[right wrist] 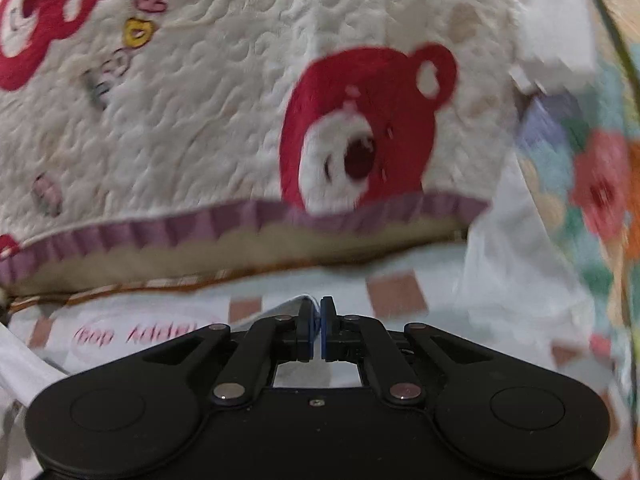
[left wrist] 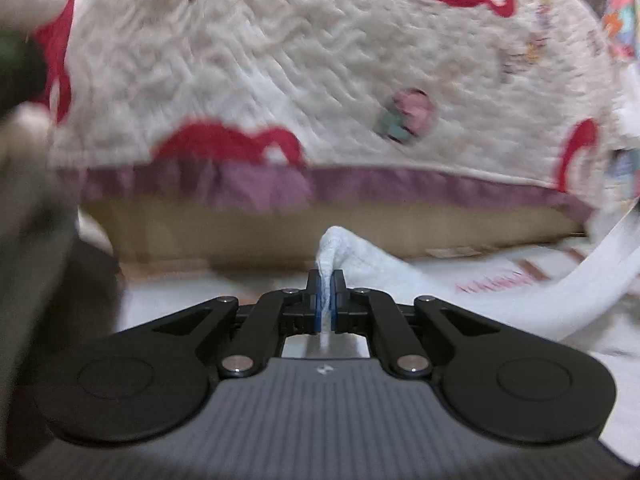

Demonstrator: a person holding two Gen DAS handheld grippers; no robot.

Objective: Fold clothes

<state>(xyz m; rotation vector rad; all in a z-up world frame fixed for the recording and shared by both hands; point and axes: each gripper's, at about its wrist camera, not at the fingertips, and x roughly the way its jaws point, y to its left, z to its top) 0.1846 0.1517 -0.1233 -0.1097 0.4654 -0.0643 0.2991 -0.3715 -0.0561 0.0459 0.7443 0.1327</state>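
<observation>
My left gripper (left wrist: 326,280) is shut on a fold of a white garment (left wrist: 360,252), which bunches up above the jaws and trails away to the right as a long white band (left wrist: 592,276). My right gripper (right wrist: 319,314) is shut, with a thin white edge of the same garment (right wrist: 298,302) pinched at its tips and running off to the left. The rest of the garment is mostly hidden below both grippers. Both views are blurred.
A cream quilt with red bear patches and a purple ruffled hem (left wrist: 320,60) (right wrist: 240,120) hangs close ahead over a bed edge. A white sheet with pink print (right wrist: 132,334) lies below. A floral cloth (right wrist: 600,184) is at the right.
</observation>
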